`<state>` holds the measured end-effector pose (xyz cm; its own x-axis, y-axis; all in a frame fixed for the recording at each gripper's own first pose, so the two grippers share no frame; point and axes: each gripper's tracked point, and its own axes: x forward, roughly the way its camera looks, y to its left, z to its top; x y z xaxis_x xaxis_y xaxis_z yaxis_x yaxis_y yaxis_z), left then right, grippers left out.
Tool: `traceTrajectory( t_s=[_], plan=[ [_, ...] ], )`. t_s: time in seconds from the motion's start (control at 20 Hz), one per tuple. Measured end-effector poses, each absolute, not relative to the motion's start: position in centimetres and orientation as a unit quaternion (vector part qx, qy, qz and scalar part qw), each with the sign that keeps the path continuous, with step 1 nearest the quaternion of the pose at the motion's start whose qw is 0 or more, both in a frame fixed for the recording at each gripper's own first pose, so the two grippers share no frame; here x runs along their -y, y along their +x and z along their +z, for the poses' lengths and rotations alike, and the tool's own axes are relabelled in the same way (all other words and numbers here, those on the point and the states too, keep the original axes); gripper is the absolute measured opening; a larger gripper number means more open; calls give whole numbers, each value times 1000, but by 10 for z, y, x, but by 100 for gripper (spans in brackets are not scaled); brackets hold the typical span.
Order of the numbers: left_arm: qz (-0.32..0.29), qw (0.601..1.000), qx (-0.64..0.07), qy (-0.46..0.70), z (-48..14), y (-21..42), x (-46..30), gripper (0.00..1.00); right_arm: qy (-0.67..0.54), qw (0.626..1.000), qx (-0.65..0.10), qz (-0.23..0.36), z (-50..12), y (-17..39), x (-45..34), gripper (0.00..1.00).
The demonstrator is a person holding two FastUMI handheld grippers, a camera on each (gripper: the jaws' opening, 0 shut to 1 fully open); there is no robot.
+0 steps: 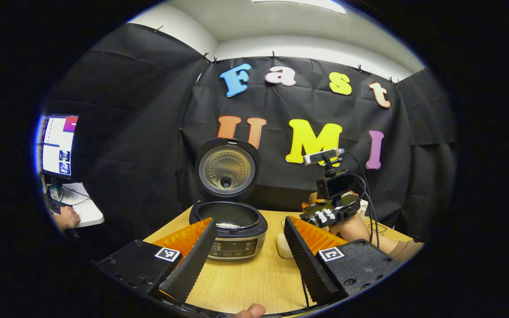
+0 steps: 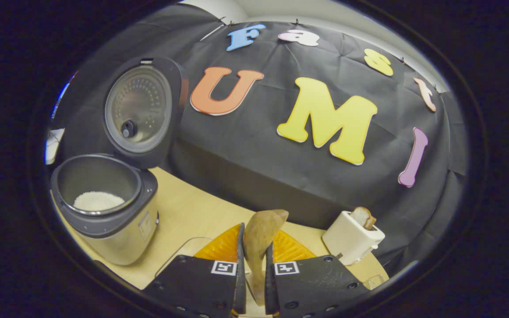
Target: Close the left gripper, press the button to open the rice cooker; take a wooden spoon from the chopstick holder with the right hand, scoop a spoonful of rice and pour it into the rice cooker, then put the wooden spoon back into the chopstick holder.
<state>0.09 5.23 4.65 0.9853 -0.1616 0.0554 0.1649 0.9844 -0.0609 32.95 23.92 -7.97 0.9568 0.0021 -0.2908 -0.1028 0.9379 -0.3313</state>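
Rice cooker (image 1: 236, 229): stands on the wooden table (image 1: 254, 278), lid (image 1: 227, 170) raised upright behind the pot. In the right gripper view the cooker (image 2: 113, 221) sits at the left, with a low heap of white rice (image 2: 97, 201) lying in the bottom of the inner pot.

Left gripper (image 1: 248, 247): jaws wide apart, empty, held above the near part of the table with the cooker's control panel seen between the fingers.

Right gripper (image 2: 253, 274): jaws closed on the handle of the wooden spoon (image 2: 261, 236), both fingers pressing on it; the spoon bowl points up and forward. In the left gripper view this gripper (image 1: 325, 215) is to the right of the cooker, held by a hand (image 1: 351, 227).

Toaster (image 2: 352, 240): white, on the table at the right, a slice of bread (image 2: 362, 216) standing in its slot.

Small white object (image 1: 283, 245): on the table just right of the cooker; kind cannot be told.

Monitor (image 1: 58, 145): lit, far left, beyond the booth cloth.
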Motion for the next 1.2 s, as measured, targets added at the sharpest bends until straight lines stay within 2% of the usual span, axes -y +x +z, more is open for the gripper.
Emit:
traceTrajectory(
  t_s=[0.25, 0.45, 0.6, 0.65, 0.75, 0.95, 1.1, 1.2],
  plan=[
    [-80, 996, 25, -26, 46, 2, -53, 98, -246, 955, -165, 7, -105, 324, -224, 16],
    [-75, 997, 18, -25, 43, 4, -55, 98, -239, 951, -198, 12, -117, 305, -226, 17],
    [-80, 996, 20, -27, 44, 2, -52, 100, -161, 950, -265, 38, -130, 286, -231, 16],
    [-81, 996, 21, -27, 44, 2, -52, 98, -130, 949, -285, 38, -133, 281, -228, 16],
    [-80, 996, 18, -28, 43, 2, -52, 98, -106, 949, -297, 27, -126, 279, -212, 17],
    [-81, 996, 22, -29, 46, 0, -53, 98, 16, 939, -342, 26, -127, 265, -204, 17],
    [-79, 996, 21, -35, 46, -1, -54, 98, 162, 910, -380, 45, -126, 256, -218, 17],
    [-78, 996, 21, -35, 46, -1, -56, 98, 212, 896, -388, 47, -125, 258, -219, 17]
  ],
)
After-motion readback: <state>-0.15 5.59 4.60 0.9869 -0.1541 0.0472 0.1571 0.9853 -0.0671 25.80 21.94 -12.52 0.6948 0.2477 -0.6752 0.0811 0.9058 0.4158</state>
